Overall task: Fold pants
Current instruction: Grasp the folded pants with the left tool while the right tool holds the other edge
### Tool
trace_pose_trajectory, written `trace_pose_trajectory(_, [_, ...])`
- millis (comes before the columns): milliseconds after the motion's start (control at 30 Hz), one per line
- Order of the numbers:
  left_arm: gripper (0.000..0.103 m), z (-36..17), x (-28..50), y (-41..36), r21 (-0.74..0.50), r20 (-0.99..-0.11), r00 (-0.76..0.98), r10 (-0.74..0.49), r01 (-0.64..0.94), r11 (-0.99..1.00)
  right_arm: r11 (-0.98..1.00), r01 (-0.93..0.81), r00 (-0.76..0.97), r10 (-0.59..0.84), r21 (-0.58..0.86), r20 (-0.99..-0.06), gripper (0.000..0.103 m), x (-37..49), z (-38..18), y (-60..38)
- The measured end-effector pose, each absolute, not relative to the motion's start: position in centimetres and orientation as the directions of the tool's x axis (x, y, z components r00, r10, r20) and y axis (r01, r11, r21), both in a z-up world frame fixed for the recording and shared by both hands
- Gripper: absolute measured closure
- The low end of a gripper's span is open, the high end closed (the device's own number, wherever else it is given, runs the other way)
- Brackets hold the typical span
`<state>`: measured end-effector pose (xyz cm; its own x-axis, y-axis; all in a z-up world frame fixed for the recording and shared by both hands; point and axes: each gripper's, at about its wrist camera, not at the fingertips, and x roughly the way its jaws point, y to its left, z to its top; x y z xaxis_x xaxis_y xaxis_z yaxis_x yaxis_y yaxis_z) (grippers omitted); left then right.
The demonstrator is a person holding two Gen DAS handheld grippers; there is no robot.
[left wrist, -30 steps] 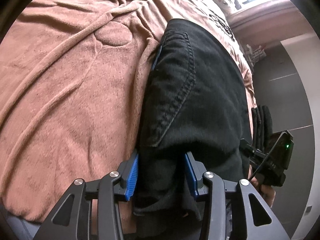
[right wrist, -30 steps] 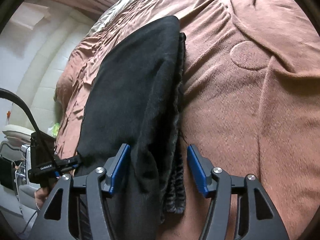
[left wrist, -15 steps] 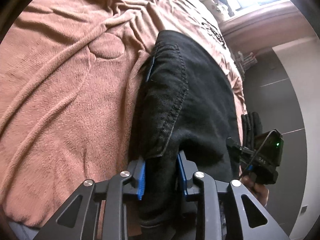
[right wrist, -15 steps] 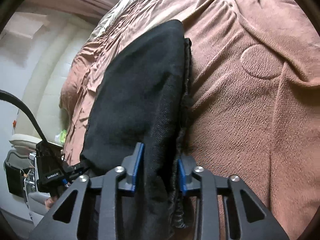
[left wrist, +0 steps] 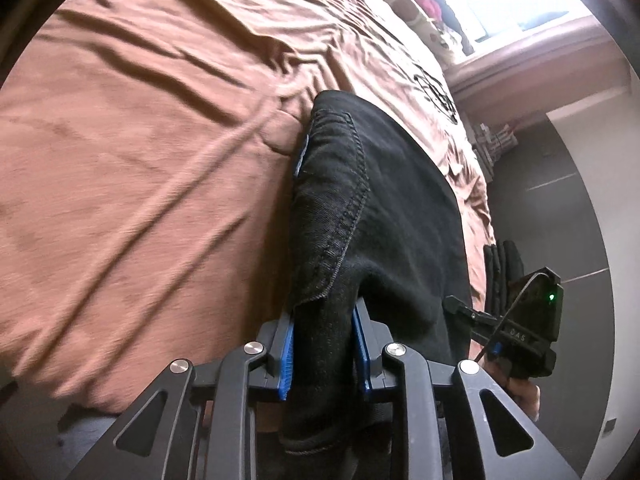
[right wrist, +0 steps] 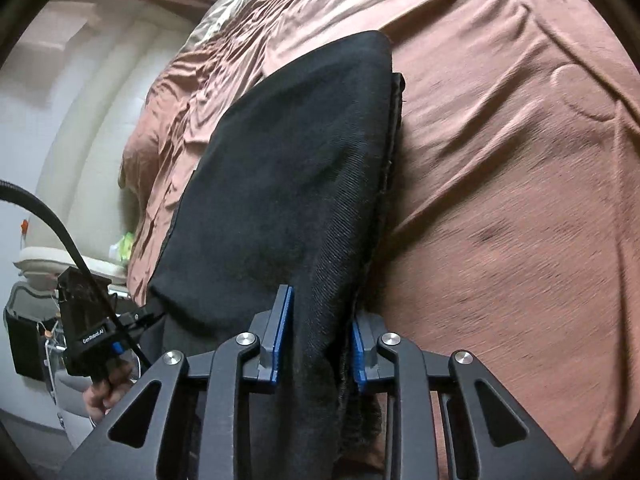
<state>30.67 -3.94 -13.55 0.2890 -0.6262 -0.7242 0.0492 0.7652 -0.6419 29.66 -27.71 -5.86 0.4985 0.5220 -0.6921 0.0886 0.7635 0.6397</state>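
Brown terry-like bedspread (left wrist: 152,184), rumpled into long creases, covers the bed and fills most of both wrist views (right wrist: 520,200); a round raised patch shows in its surface on the right wrist view, and dark printed lettering (left wrist: 438,94) sits on it toward the far side in the left wrist view. Black pants (left wrist: 384,216), folded into a long thick bundle, lie on the bedspread and run away from both cameras; one near end is lifted off the bed edge between the two tools. On the left wrist view a stitched pocket seam (left wrist: 352,208) and a sliver of blue label at the fold edge are visible; on the right wrist view the cloth (right wrist: 288,184) shows a plain twill face with stacked layer edges along its right side. Left tool (left wrist: 323,340): blue-padded fingers clenched on a gathered corner of the pants, cloth bulging out above and hanging below the pads. Right tool (right wrist: 316,340): blue pads likewise pressed against a thick wad of the pants, grasping it, with frayed hem hanging beneath. Each camera catches the opposite tool's black housing at the frame edge, held by a bare hand (right wrist: 106,390); a green indicator light (left wrist: 552,297) glows on the one seen from the left wrist. Grey floor (left wrist: 560,208), pale wall and a bright window lie beyond the bed.
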Motion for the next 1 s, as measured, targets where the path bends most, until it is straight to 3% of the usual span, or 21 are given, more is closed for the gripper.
trace_pose_trajectory(300, [0.077,-14.1,30.3,0.5,-0.639,-0.732,0.297,-0.613,0.013,0.769,0.758,0.077,0.486,0.539,0.647,-0.688,0.080,30.6,-6.3,-24.4])
trace_pose_trajectory(433, [0.068,-15.1,30.8,0.9,-0.635,-0.748,0.257,-0.612,-0.005,0.773,0.772,0.071,0.498,0.521,0.631,-0.693,0.076,30.6,-6.5,-24.6])
trace_pose_trajectory(467, [0.066,-15.2,31.0,0.9,-0.627,-0.755,0.257,-0.604,-0.010,0.779,0.774,0.072,0.500,0.518,0.629,-0.694,0.072,30.6,-6.6,-24.8])
trace_pose_trajectory(533, [0.058,-15.2,31.3,1.0,-0.617,-0.761,0.261,-0.594,-0.010,0.787,0.766,0.079,0.525,0.512,0.638,-0.680,0.054,30.5,-6.7,-25.7])
trace_pose_trajectory(567, [0.056,-15.2,31.4,1.1,-0.617,-0.760,0.266,-0.593,-0.008,0.787,0.752,0.086,0.544,0.514,0.654,-0.663,0.037,30.4,-6.8,-26.4])
trace_pose_trajectory(600, [0.052,-15.1,31.7,1.2,-0.614,-0.761,0.270,-0.589,-0.008,0.789,0.731,0.093,0.561,0.522,0.676,-0.643,0.031,30.4,-7.0,-27.2])
trace_pose_trajectory(867, [0.048,-15.1,34.3,0.8,-0.587,-0.776,0.278,-0.566,0.011,0.810,0.595,0.114,0.572,0.616,0.796,-0.542,0.031,32.2,-10.2,-29.7])
trace_pose_trajectory(1000, [0.048,-15.6,36.0,0.0,-0.580,-0.782,0.258,-0.568,0.034,0.814,0.573,0.115,0.547,0.645,0.811,-0.534,0.031,33.5,-11.9,-29.9])
